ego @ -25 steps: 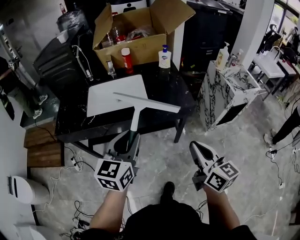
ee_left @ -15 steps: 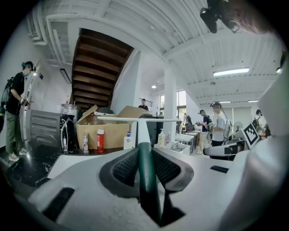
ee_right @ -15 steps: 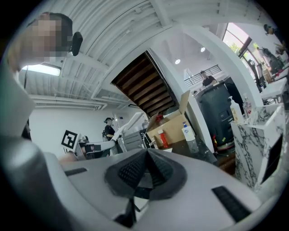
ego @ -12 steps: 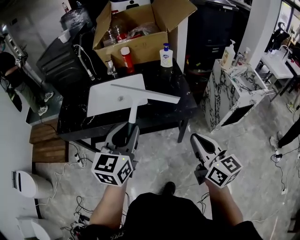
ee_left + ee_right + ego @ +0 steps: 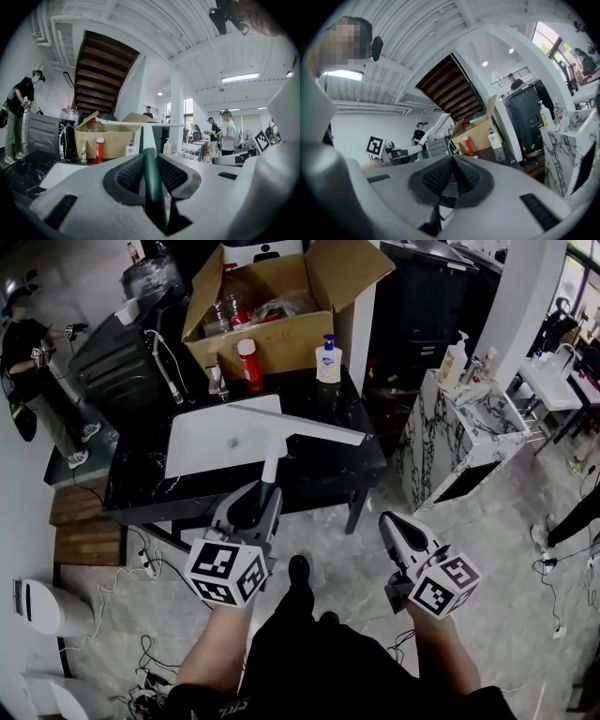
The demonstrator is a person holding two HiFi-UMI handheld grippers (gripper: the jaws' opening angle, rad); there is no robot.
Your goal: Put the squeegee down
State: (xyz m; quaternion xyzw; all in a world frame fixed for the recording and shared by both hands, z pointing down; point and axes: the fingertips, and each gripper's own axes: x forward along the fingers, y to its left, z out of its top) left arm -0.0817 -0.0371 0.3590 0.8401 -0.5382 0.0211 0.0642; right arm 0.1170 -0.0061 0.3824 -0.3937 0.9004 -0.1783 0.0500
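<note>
**A:** Where's the squeegee right now?

**B:** In your left claw. The jaws are pinching its green handle, and the blade sticks out ahead of you in the air. From above it sits across the black table and the white slab, touching neither as far as I can tell. Your right claw is pressed together with nothing in it, hanging off to the side of the table.

**A:** What could go wrong from here?

**B:** Mostly height. If you spread the jaws while the blade is this far up, it will likely drop, bounce and slide off the near edge. The blade is also long and held at a single point, so a quick tilt could twist it in the pads. And if you reach too deep, its far end may clip the soap bottle or the red bottle by the box.
</note>
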